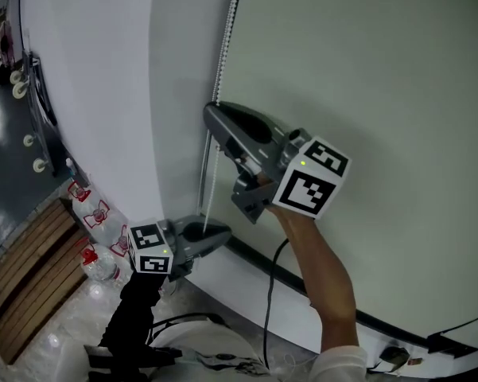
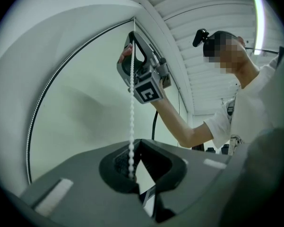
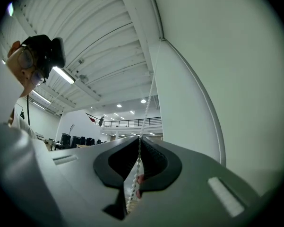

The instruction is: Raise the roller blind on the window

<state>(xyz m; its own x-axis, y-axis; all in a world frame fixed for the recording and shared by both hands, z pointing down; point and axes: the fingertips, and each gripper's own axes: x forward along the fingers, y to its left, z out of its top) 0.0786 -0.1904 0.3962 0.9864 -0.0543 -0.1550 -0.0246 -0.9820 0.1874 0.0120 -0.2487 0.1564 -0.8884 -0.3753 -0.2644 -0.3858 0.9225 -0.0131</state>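
The pale green roller blind [image 1: 366, 70] fills the right of the head view, beside a white wall [image 1: 103, 70]. Its white bead chain [image 1: 227, 38] hangs down the blind's left edge. My right gripper [image 1: 211, 111] is shut on the chain, the higher of the two. My left gripper [image 1: 227, 233] sits lower, near the blind's dark bottom bar [image 1: 318, 293]. In the left gripper view the chain [image 2: 131, 117] runs down into the closed left gripper [image 2: 136, 142], with the right gripper [image 2: 132, 36] above it. In the right gripper view the chain [image 3: 146, 108] passes through the shut right gripper [image 3: 140, 137].
Plastic water bottles [image 1: 95, 217] stand on the floor at lower left beside wooden slats [image 1: 24, 277]. A black cable [image 1: 270, 293] hangs below my right forearm. A person's arm and white sleeve [image 2: 217, 122] show at the right of the left gripper view.
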